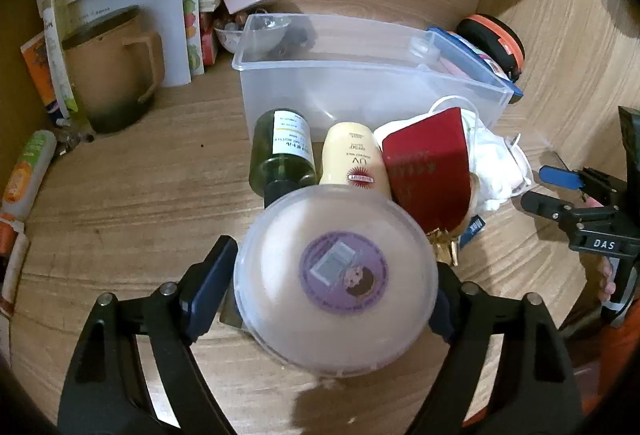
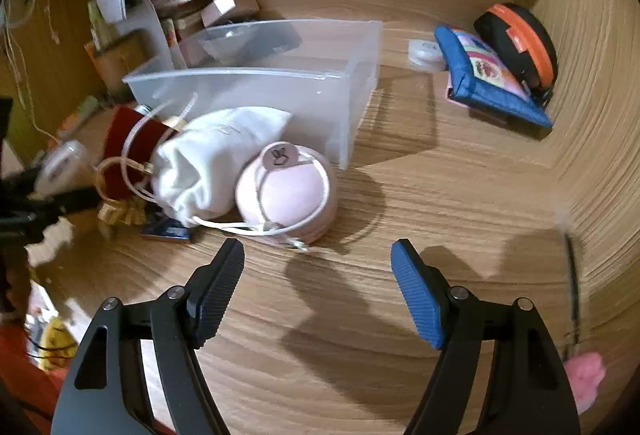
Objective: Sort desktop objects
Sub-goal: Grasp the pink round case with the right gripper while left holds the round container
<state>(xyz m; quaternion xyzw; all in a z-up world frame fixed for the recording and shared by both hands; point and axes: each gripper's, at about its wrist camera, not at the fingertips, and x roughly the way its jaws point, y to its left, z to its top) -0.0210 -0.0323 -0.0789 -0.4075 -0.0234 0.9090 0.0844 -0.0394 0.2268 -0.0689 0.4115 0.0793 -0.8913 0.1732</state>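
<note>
Left claw [image 1: 336,283] grips round case [image 1: 335,281] | right claw [image 2: 318,291] open | bin [image 2: 256,91] seemingly empty

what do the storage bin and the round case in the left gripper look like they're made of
Storage bin: frosted translucent plastic, seemingly; things behind show through its walls.
Round case: probably clear glossy plastic, with a pinkish pad visible inside and a purple sticker on top.
</note>
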